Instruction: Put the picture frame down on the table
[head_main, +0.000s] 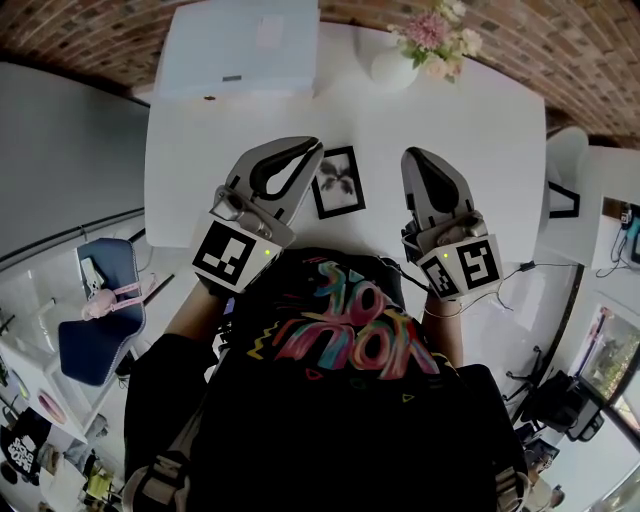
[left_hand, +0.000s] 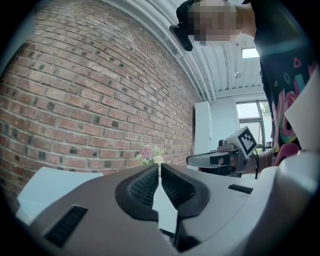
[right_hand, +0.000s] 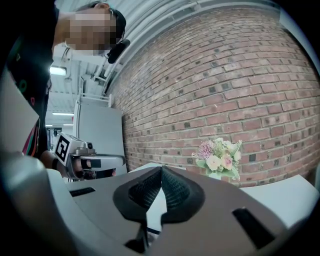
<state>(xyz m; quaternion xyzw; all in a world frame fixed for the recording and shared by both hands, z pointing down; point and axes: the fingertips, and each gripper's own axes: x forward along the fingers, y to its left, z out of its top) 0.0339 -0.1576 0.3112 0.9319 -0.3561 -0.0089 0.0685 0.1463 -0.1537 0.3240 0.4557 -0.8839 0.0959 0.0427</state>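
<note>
Left claw (head_main: 313, 150) and right claw (head_main: 412, 156) hover closed.

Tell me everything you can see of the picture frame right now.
The picture frame is small and rectangular, with a thin black border, a white mat and a dark flower-like print. It appears to lie flat, face up, on the white table, between the left gripper and the right gripper. The left gripper's tip overlaps its upper left corner, but contact is unclear. Neither gripper holds it.
</note>
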